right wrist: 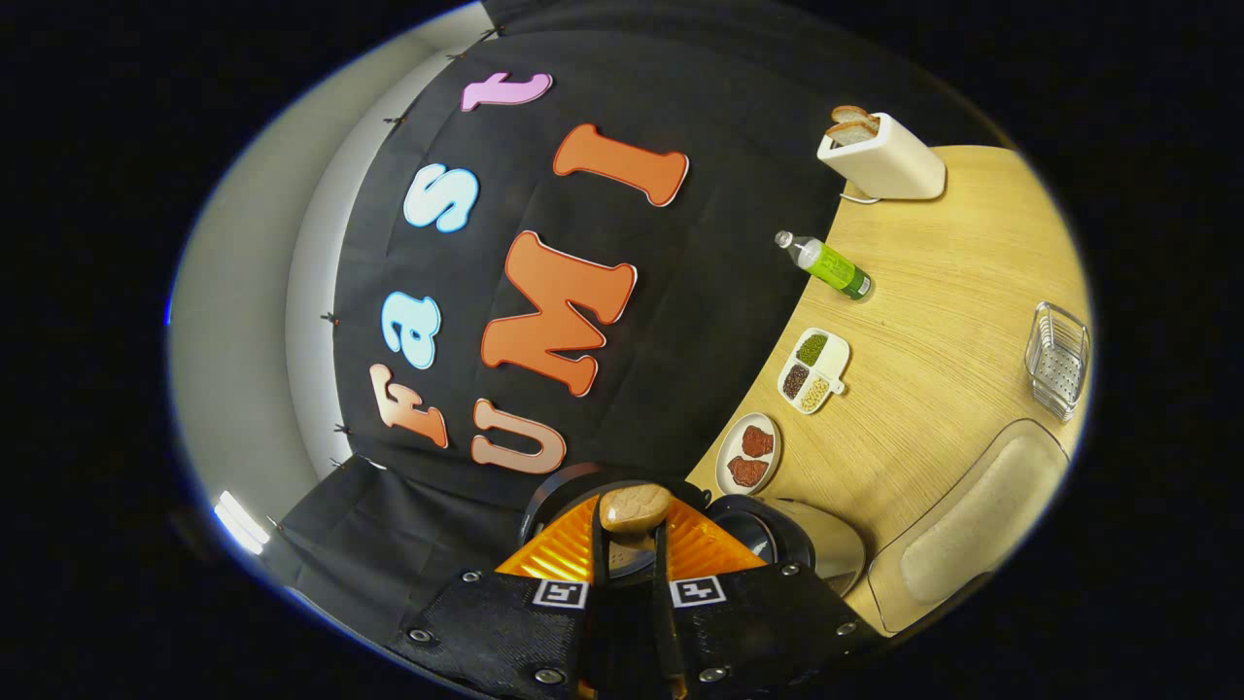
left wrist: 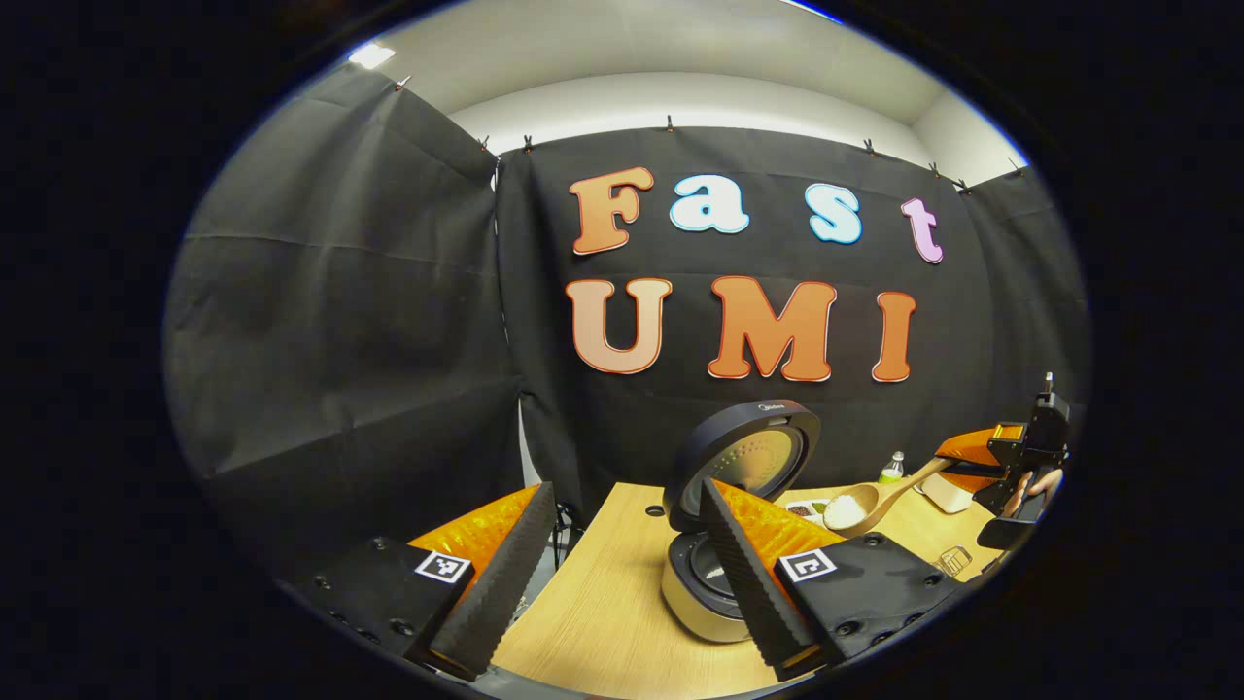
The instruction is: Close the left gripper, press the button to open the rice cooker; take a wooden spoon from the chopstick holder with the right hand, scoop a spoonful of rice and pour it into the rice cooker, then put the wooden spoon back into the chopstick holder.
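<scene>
1. Now, left gripper view: the left gripper (left wrist: pixel 622 574) hangs with its fingers spread wide apart, holding nothing, over the wooden tabletop (left wrist: pixel 603 603).
2. Just beyond its fingers sits the rice cooker (left wrist: pixel 714 583), lid (left wrist: pixel 748 462) swung up and standing open, the dark inner pot partly hidden behind one finger.
3. Off to the side, the right gripper (left wrist: pixel 982 467) clamps the handle of the wooden spoon (left wrist: pixel 870 501); the bowl carries a heap of white rice (left wrist: pixel 844 507) and hovers beside the cooker's raised lid.
4. Over to the right gripper view: the fingers are pressed together on the spoon handle, its end poking up between them, with the cooker right behind.
5. Further along the tabletop: a plate (right wrist: pixel 748 453), a sectioned dish of grains (right wrist: pixel 814 369), a green bottle (right wrist: pixel 828 263), a toaster (right wrist: pixel 882 156), a wire basket (right wrist: pixel 1057 360) and a clear container of rice (right wrist: pixel 972 520).
</scene>
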`<action>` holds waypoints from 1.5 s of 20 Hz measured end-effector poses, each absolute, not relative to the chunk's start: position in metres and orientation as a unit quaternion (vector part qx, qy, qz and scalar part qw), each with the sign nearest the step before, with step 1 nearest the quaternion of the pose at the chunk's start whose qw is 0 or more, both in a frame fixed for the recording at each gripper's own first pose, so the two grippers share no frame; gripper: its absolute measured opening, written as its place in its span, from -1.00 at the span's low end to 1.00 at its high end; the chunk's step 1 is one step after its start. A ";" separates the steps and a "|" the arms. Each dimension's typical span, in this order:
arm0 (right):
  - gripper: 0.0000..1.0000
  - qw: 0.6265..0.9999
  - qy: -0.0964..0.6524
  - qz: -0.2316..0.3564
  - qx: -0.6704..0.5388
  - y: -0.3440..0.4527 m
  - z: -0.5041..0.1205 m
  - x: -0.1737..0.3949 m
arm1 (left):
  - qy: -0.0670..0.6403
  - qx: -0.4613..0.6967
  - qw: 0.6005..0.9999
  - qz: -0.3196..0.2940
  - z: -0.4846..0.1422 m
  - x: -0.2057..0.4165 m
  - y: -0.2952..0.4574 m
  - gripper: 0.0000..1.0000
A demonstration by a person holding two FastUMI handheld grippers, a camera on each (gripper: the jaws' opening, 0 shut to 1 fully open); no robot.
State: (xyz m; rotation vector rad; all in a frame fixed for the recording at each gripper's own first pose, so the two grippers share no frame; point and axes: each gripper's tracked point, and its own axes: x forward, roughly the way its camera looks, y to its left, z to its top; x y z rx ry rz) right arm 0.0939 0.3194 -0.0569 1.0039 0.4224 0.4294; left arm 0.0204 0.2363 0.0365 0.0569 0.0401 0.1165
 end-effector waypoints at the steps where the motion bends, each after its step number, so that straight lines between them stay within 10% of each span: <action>1: -0.67 0.839 0.198 0.204 0.464 0.324 -0.057 0.096 | 0.019 0.028 0.998 0.061 0.038 0.019 0.240 1.00; 30: -0.67 0.942 0.118 0.261 0.172 0.399 -0.043 0.090 | 0.020 0.025 0.995 0.094 0.041 0.008 0.252 1.00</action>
